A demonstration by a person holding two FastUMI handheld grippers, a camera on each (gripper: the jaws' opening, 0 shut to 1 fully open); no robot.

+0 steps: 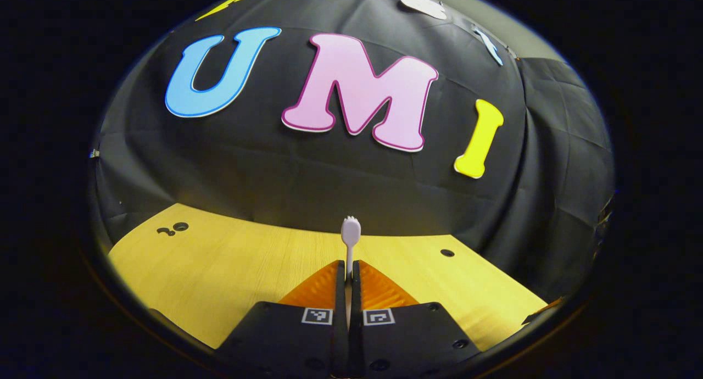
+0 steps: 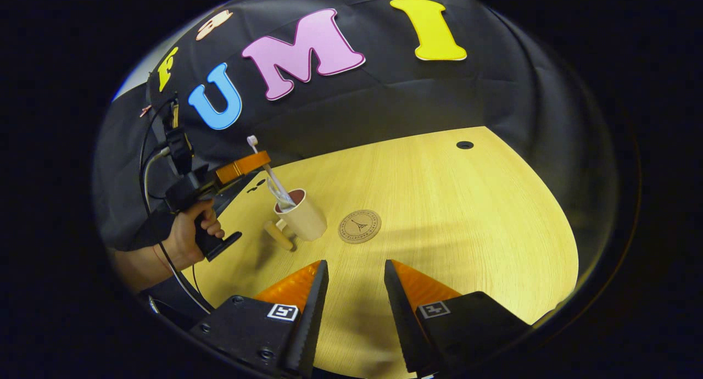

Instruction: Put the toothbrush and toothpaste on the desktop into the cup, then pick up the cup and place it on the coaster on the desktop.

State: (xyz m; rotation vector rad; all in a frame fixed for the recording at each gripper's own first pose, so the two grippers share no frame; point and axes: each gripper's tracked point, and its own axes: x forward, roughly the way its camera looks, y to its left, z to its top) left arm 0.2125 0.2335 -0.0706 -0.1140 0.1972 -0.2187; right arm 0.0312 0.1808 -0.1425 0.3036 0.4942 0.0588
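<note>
The left claw [image 1: 349,277] is clamped on one white toothbrush [image 1: 350,233], whose bristle head stands up past the fingertips. In the right gripper view that toothbrush leans with its lower end inside the single cream cup [image 2: 303,216], held by a hand [image 2: 189,233]. The cup stands on the wooden surface [image 2: 467,219] just beside one round coaster [image 2: 360,226], apart from it, with a wooden handle sticking out on its far side from the coaster. The right claw [image 2: 356,283] hangs with its two fingers apart, gripping nothing, over bare wood. The surface runs wide and free on the coaster's other side, out to its curved edge at the black cloth; one dark hole [image 2: 464,145] sits near that back edge
</note>
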